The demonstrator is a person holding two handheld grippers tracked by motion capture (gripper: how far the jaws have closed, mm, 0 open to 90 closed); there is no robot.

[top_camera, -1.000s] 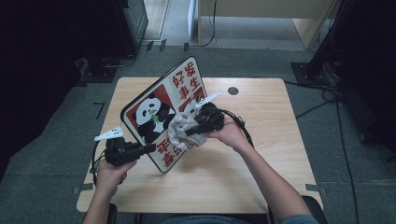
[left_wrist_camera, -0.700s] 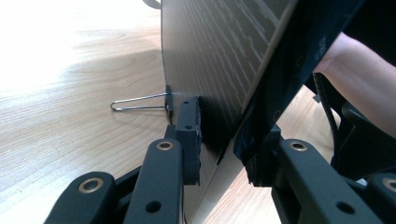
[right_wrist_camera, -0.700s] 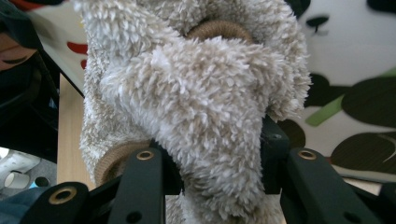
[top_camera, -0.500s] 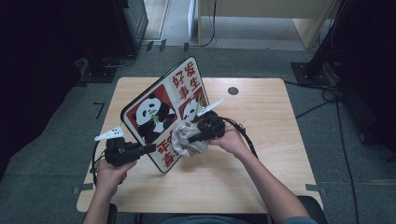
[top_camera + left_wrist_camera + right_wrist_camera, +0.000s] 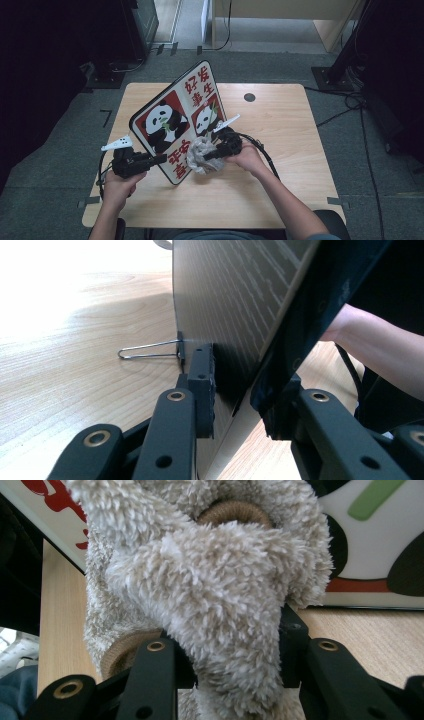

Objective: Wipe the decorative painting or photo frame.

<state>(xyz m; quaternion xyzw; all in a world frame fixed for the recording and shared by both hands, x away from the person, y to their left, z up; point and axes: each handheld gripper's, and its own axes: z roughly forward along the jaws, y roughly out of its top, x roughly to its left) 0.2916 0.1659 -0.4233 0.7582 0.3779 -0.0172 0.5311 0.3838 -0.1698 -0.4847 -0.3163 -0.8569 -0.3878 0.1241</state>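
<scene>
Near the desk's (image 5: 280, 200) front edge, the left gripper (image 5: 159, 159) clamps the lower edge of the upright panda sign board (image 5: 172, 122), while the right gripper (image 5: 209, 156) pinches a fluffy beige cloth (image 5: 199, 156) against the board's printed face.

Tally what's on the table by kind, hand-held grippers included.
Panda sign board: 1
Fluffy beige cloth: 1
Binder clip on the board's edge: 1
Hand-held grippers: 2, left hand-held gripper and right hand-held gripper
Total: 5
</scene>
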